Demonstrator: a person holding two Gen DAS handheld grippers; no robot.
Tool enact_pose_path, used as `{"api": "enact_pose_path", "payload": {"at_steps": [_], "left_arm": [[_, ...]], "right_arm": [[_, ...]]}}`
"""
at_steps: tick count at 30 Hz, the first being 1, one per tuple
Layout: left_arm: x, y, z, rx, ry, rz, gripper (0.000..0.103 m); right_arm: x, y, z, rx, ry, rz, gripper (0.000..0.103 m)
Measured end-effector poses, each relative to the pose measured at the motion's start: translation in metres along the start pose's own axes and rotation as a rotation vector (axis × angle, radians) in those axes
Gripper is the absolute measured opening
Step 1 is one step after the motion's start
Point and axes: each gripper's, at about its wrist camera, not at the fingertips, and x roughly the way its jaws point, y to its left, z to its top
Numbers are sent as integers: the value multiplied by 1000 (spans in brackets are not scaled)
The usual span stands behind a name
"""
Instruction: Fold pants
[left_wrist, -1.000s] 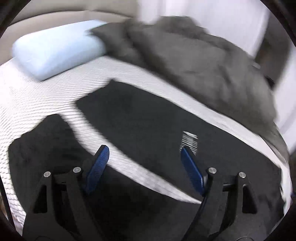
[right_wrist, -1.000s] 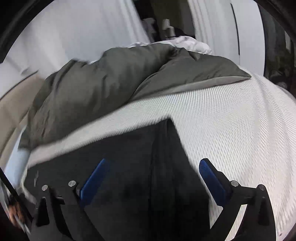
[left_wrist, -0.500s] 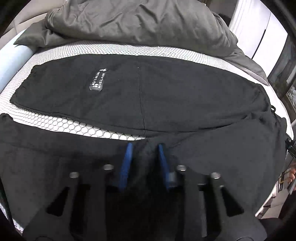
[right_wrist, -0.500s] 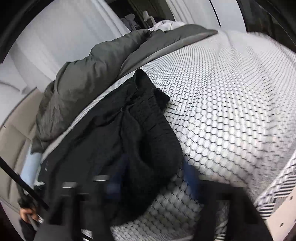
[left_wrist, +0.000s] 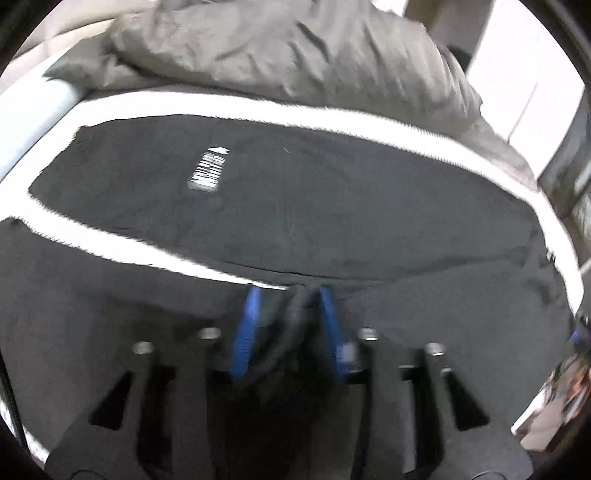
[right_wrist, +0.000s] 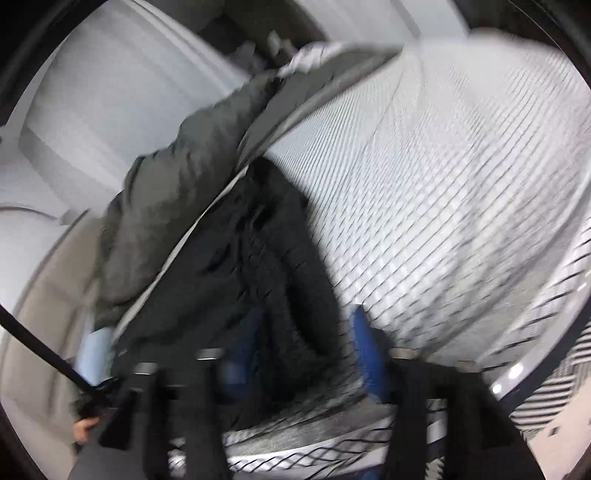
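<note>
Left claw (left_wrist: 290, 325): jaws opening, a bunched fold of the black pants (left_wrist: 295, 206) at the crotch standing between the blue pads; I cannot tell whether the pads grip it. It points steeply down at the bed (left_wrist: 369, 127).

Right claw (right_wrist: 306, 350): jaws opening, wide apart, the crumpled waistband end of the pants between them, not clamped as far as I can see. It tilts downward, rolled to one side.

Pants lie spread across the bed, legs splayed, white label (left_wrist: 208, 168) on the far leg. I judge the cloth soft, limp, light, prone to sag. Best pinched at seams or waistband, both ends together.

Beyond: grey duvet (left_wrist: 295, 48) heaped.
</note>
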Motion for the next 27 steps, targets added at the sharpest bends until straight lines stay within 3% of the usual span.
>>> {"api": "enact_pose_path", "payload": {"at_steps": [2, 4, 9, 15, 17, 20, 24, 27], "left_arm": [[-24, 15, 0, -62, -59, 11, 71], [-48, 30, -4, -117, -115, 20, 82], [-86, 49, -14, -161, -157, 96, 82], [-98, 0, -32, 4, -180, 65, 82], [-88, -28, -41, 73, -179, 30, 82], [-64, -61, -50, 148, -143, -34, 82], [-34, -92, -56, 191, -108, -114, 82], [-6, -100, -62, 256, -52, -64, 82]], "right_arm": [[-17, 6, -1, -23, -71, -47, 95], [-29, 15, -1, -67, -99, -61, 95], [-34, 58, -14, -224, -97, -84, 99], [-3, 143, -56, -489, -27, 31, 98], [13, 176, -72, -560, 6, 77, 96], [38, 223, -96, -652, 62, 144, 83], [75, 272, -116, -713, 106, 193, 82], [101, 284, -130, -783, 142, 144, 82]]}}
